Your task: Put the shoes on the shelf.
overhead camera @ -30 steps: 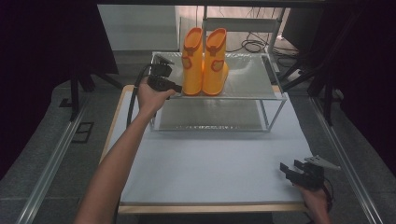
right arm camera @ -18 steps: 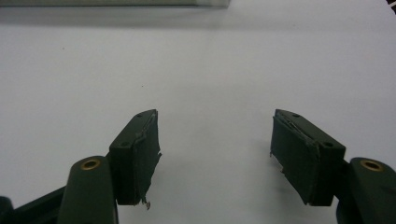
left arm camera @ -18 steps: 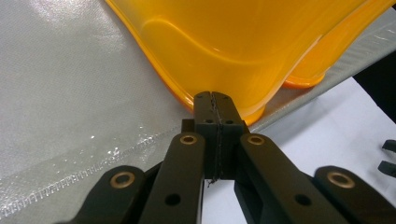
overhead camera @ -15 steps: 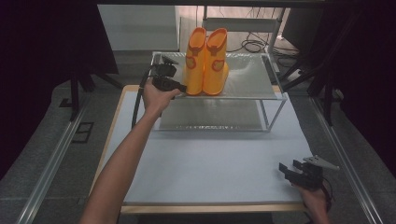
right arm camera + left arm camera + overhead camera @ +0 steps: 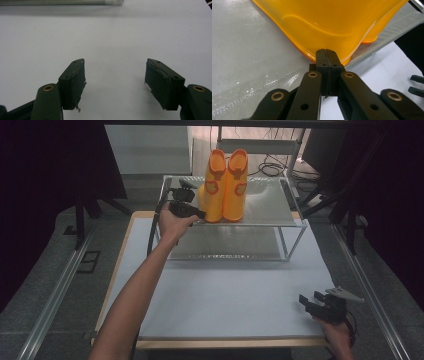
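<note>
On top of the wire-framed shelf with a pale mesh deck (image 5: pixel 270 205), at the far side of the white counter (image 5: pixel 225 290), stands a pair of glossy orange rubber boots (image 5: pixel 226 185), upright and side by side. The left gripper (image 5: pixel 192 211) is held at the near-left edge of that deck, its tip against the left boot's toe. In the left gripper view its black fingers (image 5: pixel 327 60) are pressed flat together with nothing between them, their tips touching the lower rim of the orange boot (image 5: pixel 329 22), which looms just beyond. The right gripper (image 5: pixel 314 303) hovers low at the counter's near-right corner, well apart from the boots; in its own view, the fingers (image 5: pixel 75 80) stand wide over bare white counter (image 5: pixel 112 37).
</note>
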The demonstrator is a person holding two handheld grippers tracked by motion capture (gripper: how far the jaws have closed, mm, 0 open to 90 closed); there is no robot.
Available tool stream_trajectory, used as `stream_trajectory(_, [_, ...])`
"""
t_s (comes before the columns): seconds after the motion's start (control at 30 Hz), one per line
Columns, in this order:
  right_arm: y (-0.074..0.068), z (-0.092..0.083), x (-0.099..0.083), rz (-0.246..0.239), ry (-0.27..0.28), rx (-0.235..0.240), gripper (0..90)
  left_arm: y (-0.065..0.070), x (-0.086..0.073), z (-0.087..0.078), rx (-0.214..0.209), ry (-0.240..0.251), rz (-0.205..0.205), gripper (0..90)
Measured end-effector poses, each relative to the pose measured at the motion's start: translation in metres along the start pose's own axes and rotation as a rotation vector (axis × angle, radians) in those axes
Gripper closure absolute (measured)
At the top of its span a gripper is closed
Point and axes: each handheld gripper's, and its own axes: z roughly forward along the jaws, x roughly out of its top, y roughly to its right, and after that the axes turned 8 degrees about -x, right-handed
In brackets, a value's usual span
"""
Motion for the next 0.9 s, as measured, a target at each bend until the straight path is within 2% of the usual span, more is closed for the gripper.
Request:
stream_trajectory(0.13, [0.000, 0.000, 0.000, -0.001, 0.001, -0.001, 32.1, -0.001, 0.000, -0.002, 0.017, 0.010, 0.011, 86.4])
stream_trajectory(0.3, [0.001, 0.000, 0.000, -0.001, -0.002, -0.002, 32.1, -0.004, -0.002, -0.007, -0.015, 0.023, 0.022, 78.1])
stream_trajectory(0.53, [0.002, 0.000, 0.000, 0.005, -0.001, -0.002, 32.1, -0.007, -0.008, -0.020, -0.021, 0.045, 0.043, 66.6])
stream_trajectory(0.9, [-0.001, 0.001, -0.001, -0.006, -0.008, 0.001, 32.1, -0.010, -0.025, -0.045, -0.040, 0.055, 0.064, 62.5])
